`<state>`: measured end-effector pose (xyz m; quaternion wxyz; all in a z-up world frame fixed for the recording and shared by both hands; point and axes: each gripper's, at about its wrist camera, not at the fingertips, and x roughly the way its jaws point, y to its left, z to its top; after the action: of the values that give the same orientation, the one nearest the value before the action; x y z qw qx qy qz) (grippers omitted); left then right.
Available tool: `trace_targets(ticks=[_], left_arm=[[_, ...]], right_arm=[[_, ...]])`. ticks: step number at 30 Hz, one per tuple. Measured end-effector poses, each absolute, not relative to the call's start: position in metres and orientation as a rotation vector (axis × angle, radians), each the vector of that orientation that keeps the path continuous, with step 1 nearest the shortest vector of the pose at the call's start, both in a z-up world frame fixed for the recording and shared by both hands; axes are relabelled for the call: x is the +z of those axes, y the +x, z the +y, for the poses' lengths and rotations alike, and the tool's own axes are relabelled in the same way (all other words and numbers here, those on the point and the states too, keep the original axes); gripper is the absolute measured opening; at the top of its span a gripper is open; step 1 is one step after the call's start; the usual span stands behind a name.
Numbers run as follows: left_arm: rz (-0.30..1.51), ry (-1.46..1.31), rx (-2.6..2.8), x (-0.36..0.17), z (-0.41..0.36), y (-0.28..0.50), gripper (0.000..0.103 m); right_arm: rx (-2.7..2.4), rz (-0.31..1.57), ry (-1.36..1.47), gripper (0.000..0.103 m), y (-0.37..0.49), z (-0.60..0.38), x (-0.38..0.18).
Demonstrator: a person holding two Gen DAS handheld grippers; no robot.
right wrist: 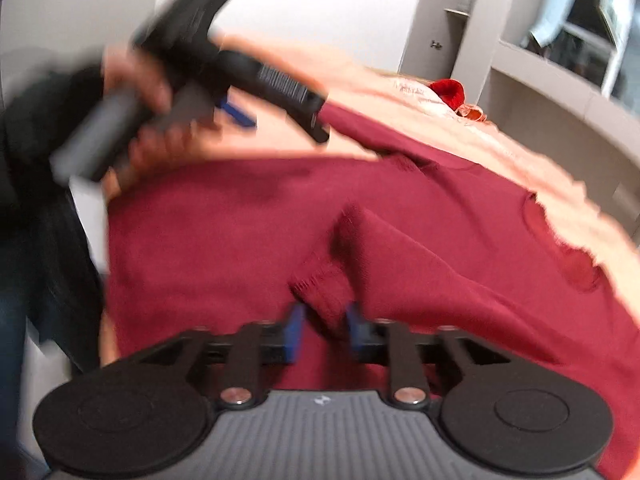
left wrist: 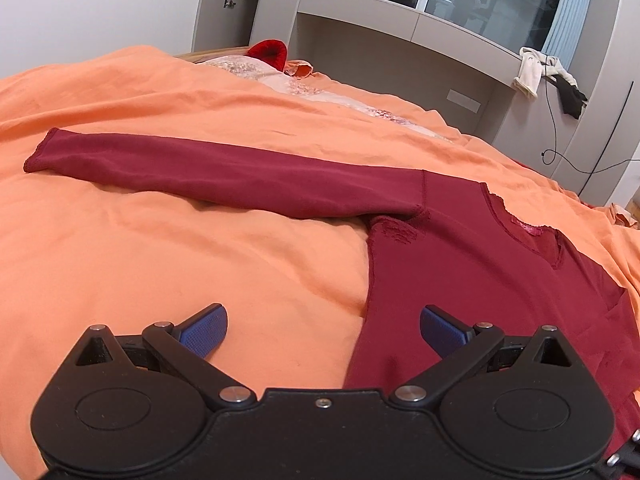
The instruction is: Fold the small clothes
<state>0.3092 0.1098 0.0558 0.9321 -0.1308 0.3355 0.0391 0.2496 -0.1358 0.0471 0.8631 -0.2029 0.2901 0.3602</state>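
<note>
A dark red long-sleeved shirt (left wrist: 460,280) lies flat on the orange bed cover (left wrist: 160,260). One sleeve (left wrist: 200,172) stretches straight out to the left. My left gripper (left wrist: 324,314) hangs open over the shirt's side edge, nothing between its blue pads. In the right wrist view the other sleeve (right wrist: 420,264) is folded across the shirt's body (right wrist: 240,220). Its cuff (right wrist: 320,280) lies between the blue pads of my right gripper (right wrist: 325,320), which stand slightly apart from it; the picture is blurred. A hand (right wrist: 136,92) holds the left gripper at the upper left.
A bright red item (left wrist: 270,52) and a pale patterned cloth (left wrist: 280,80) lie at the far end of the bed. Grey built-in shelving (left wrist: 400,60) runs behind, with clothes (left wrist: 532,72) draped on its ledge and a black cable (left wrist: 560,152) hanging.
</note>
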Motion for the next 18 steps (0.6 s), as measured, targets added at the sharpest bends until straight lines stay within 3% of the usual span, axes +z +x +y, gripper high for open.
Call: trace_targets(ticks=[2, 9, 15, 18], left_arm=[[0.686, -0.264, 0.079, 0.055, 0.112, 0.309, 0.102], [0.682, -0.290, 0.112, 0.055, 0.126, 0.310, 0.102], [0.618, -0.317, 0.204, 0.065, 0.159, 0.315, 0.102], [0.547, -0.281, 0.276, 0.072, 0.179, 0.313, 0.102]], right_arm=[[0.781, 0.596, -0.313, 0.058, 0.250, -0.146, 0.061], [0.595, 0.574, -0.172, 0.056, 0.284, -0.149, 0.061], [0.564, 0.611, -0.252, 0.058, 0.286, -0.136, 0.031], [0.598, 0.583, -0.167, 0.083, 0.279, -0.153, 0.041]])
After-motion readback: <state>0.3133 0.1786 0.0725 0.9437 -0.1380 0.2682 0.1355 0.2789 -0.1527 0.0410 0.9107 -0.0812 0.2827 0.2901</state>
